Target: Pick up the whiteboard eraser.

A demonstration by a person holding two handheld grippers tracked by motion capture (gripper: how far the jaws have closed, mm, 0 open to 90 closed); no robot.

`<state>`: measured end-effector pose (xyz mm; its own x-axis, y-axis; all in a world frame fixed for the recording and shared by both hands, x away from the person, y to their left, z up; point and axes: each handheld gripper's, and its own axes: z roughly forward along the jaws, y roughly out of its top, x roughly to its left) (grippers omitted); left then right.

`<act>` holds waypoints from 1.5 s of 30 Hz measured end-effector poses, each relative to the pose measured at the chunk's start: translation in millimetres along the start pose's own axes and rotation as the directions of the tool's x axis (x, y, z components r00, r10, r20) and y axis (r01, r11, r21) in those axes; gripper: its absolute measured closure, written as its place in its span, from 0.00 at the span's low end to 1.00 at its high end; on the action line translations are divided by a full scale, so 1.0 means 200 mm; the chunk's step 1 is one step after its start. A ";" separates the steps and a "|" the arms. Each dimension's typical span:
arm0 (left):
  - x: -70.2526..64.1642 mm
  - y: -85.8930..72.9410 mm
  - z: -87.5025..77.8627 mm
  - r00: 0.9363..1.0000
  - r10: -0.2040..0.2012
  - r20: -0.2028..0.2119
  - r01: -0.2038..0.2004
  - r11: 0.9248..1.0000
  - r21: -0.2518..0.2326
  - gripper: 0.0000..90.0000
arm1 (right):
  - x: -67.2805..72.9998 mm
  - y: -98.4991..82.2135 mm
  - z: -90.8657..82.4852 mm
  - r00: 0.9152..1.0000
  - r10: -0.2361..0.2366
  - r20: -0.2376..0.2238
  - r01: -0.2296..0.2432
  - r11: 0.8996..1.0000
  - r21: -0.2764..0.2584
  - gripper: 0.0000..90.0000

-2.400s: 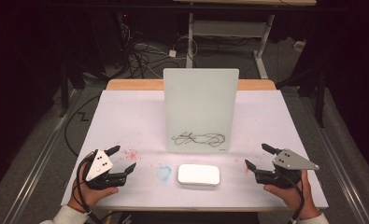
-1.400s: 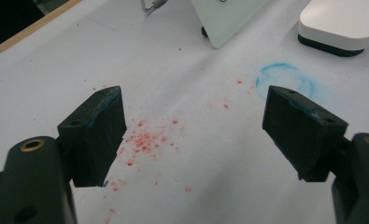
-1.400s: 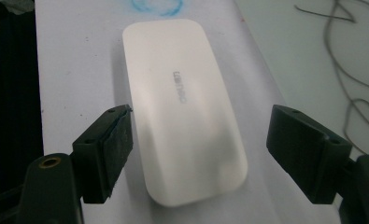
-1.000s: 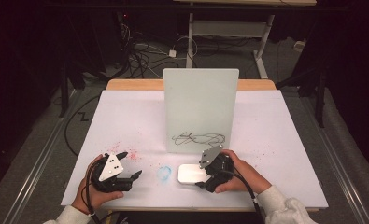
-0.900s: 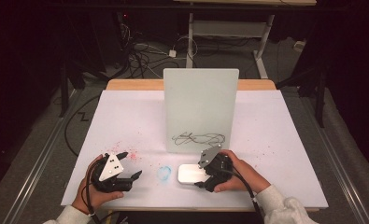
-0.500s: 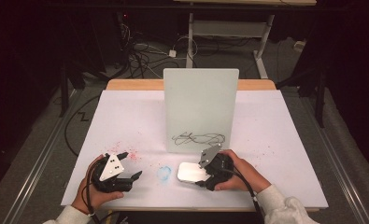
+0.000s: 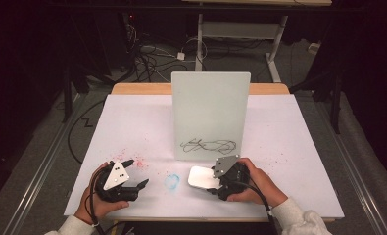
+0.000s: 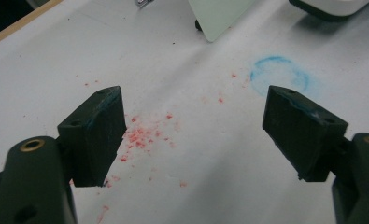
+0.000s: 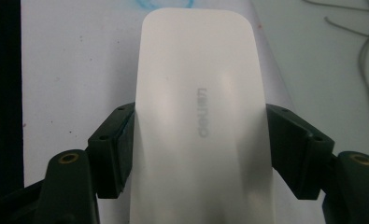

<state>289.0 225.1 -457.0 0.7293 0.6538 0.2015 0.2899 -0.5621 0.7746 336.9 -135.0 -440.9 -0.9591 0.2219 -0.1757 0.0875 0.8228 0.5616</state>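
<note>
The right gripper [image 9: 198, 154] has its 2 black jaws pressed on the 2 long sides of a white eraser block [image 9: 198, 116], so it is grasping it. The block is smooth and rounded, with small grey letters on top that are too blurry to read. Its near end is cut off at the bottom of the right gripper view. In the high view the right gripper [image 7: 215, 183] covers the right part of the white eraser block [image 7: 201, 177], and I cannot tell if the block sits flat on the table or is lifted a bit.

The right hand [image 7: 257, 183] wraps around the back of its gripper. The forearm comes in from the bottom right in a light sleeve [image 7: 299, 223].

The left gripper [image 8: 196, 126] is released. Its 2 jaws stand wide apart with nothing between them, just above the white table cover [image 8: 42, 60]. Red specks [image 8: 142, 135] lie below the jaws, and a blue ring smudge [image 8: 280, 77] sits just past the right jaw. In the high view the left gripper [image 7: 138, 174] points right, toward the blue ring smudge [image 7: 171, 181], and the left hand [image 7: 98, 200] grips it from behind.

Behind the block stands a pale board [image 7: 210, 115], upright, with a black scribble [image 7: 208, 145] near its bottom. The floor behind the table is dark, with a tangle of cables [image 7: 152, 54] that is hard to make out.
</note>
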 end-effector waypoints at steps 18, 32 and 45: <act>0.00 0.00 0.00 1.000 0.009 -0.007 -0.009 1.000 -0.008 0.23 | 0.00 -0.05 -0.18 0.984 0.047 0.172 -0.029 0.993 -0.110 0.35; 0.01 0.00 0.00 1.000 -0.001 -0.002 0.001 1.000 -0.020 0.22 | -0.02 -0.12 -0.28 0.960 0.093 0.263 -0.049 0.985 -0.168 0.35; 0.02 0.00 0.00 1.000 0.002 0.005 -0.002 1.000 -0.022 0.22 | -0.05 -0.16 -0.32 0.942 0.124 0.311 -0.068 0.980 -0.185 0.35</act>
<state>290.8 228.3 -456.5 0.7328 0.6505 0.1999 0.2748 -0.5516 0.7876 325.9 -197.5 -405.5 -0.8089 0.4741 -0.3476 0.1014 0.6949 0.7119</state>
